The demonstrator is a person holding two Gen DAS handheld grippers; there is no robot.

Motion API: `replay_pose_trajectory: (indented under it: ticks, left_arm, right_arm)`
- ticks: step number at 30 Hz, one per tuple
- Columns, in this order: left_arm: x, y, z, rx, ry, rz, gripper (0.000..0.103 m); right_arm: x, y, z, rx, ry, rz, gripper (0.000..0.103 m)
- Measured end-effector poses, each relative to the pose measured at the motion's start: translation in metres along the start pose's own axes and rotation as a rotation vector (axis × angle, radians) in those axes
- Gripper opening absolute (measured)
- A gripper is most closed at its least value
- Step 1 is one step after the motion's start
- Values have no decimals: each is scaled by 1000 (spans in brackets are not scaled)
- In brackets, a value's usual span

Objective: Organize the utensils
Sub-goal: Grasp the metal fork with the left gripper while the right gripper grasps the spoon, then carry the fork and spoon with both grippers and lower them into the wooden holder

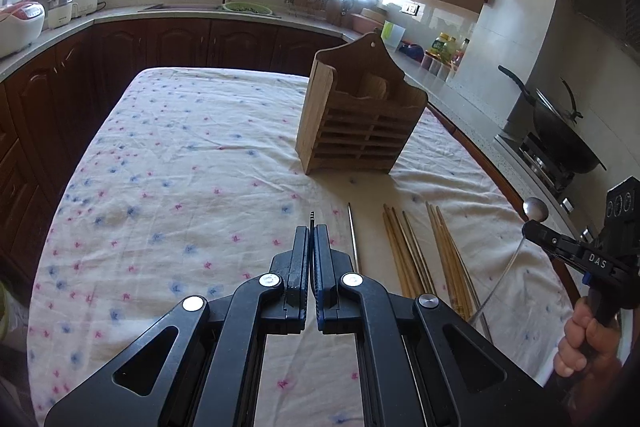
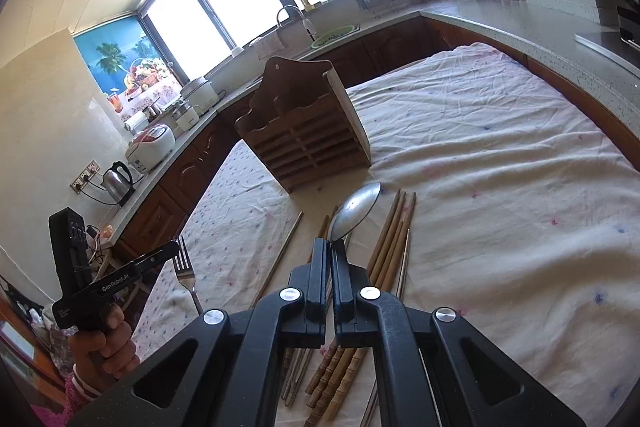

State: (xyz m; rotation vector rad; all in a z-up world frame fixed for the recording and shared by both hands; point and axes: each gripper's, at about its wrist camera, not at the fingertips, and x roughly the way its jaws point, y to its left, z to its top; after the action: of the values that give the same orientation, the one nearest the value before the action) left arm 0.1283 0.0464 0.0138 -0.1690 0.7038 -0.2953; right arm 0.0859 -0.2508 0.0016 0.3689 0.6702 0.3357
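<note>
My left gripper (image 1: 311, 229) is shut on a metal fork (image 2: 185, 263), seen edge-on between its fingers in the left wrist view and held above the table. My right gripper (image 2: 330, 245) is shut on a metal spoon (image 2: 357, 207), bowl forward, lifted over the chopsticks; the spoon also shows in the left wrist view (image 1: 535, 209). A wooden utensil holder (image 1: 360, 115) stands upright on the cloth beyond both grippers; it shows in the right wrist view too (image 2: 304, 131). Wooden chopsticks (image 1: 408, 259) and a metal chopstick (image 1: 353, 235) lie on the cloth.
The table has a flowered white cloth (image 1: 180, 167). Kitchen counters (image 1: 60, 31) surround it, with a sink (image 1: 248, 9), rice cookers (image 1: 20, 23), a kettle (image 2: 118, 181) and a wok (image 1: 560, 131) on the stove at right.
</note>
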Motion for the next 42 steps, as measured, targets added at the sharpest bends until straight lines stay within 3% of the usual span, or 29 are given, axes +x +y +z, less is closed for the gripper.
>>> replay_pose_trajectory:
  ticks: [12, 22, 30, 35, 42]
  left_arm:
    - [-14, -3, 43, 15, -109, 46, 2]
    - [-7, -17, 126, 30, -257, 118, 2]
    - [19, -39, 186, 62, -388, 209, 2]
    - [57, -40, 194, 74, -404, 278, 2]
    - [111, -38, 169, 90, -328, 313, 2]
  right_arm:
    - [-6, 9, 36, -65, -102, -22, 2]
    - [0, 23, 113, -127, -250, -35, 2]
    - [29, 43, 173, -205, -353, -52, 2]
    - [64, 51, 187, -276, -360, -75, 2]
    - [124, 45, 168, -334, -258, -117, 2]
